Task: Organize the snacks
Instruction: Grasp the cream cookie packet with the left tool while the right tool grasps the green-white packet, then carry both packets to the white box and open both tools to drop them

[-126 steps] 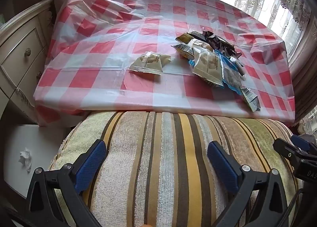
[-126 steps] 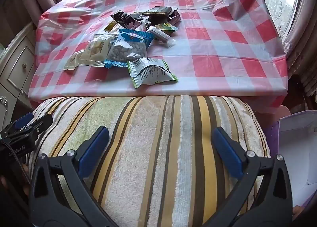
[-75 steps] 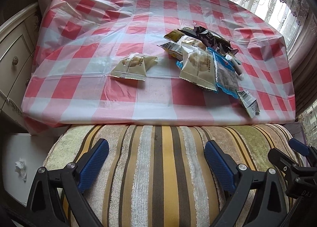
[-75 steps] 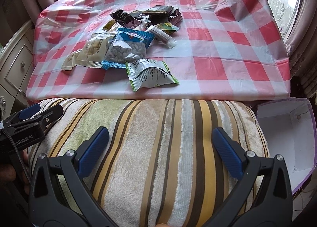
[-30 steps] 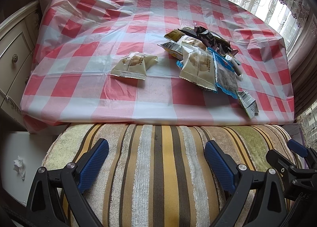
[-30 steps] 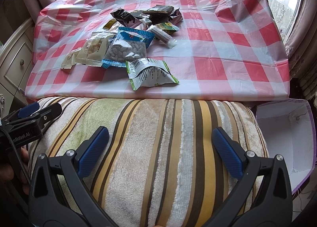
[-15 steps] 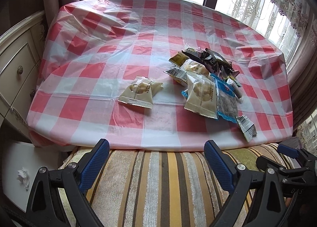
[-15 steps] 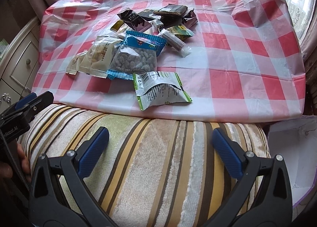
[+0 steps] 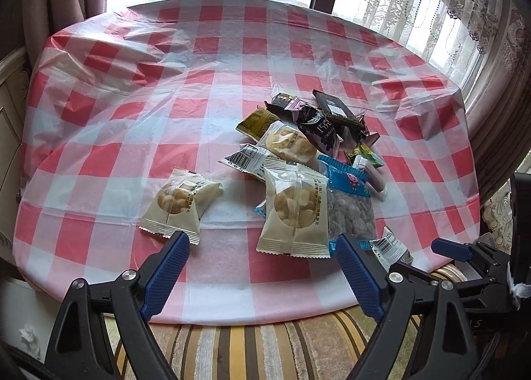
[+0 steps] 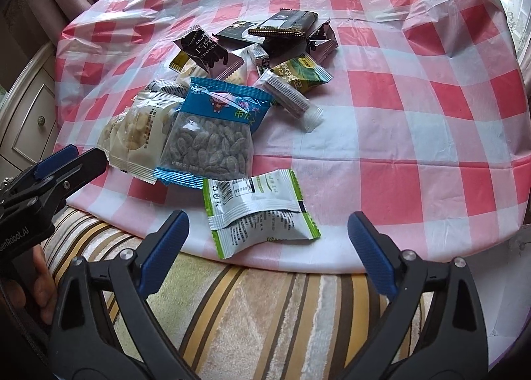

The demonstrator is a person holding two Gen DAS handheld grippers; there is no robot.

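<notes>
Both tongs had come forward from over the striped cushion [image 10: 265, 313] to the near edge of the desk [image 9: 232, 57], so the snack pile [image 9: 308, 160] that sat far up the frame a second ago now lay just ahead of the pads. The jaws of both had just been closing a little, yet each pair remained spread with nothing between the pads.

The left tongs [image 9: 262, 270] hung over the desk edge; a cream packet [image 9: 181, 204] lay apart from the pile at their 11 o'clock, its twin [image 9: 293, 214] at 1 o'clock. The right tongs [image 10: 267, 243] faced a green-edged packet [image 10: 259, 210] at 12 o'clock, just beyond the pads. By my reading this was the approach to a first pick, with sorting not yet begun.

In the right view the left tool's tip covered the lone cream packet. The dark wrappers [image 10: 265, 34] at the pile's far side overlapped, so their count was unclear. No box was plainly visible; the pale surface at 4 o'clock in the right view might be one.
</notes>
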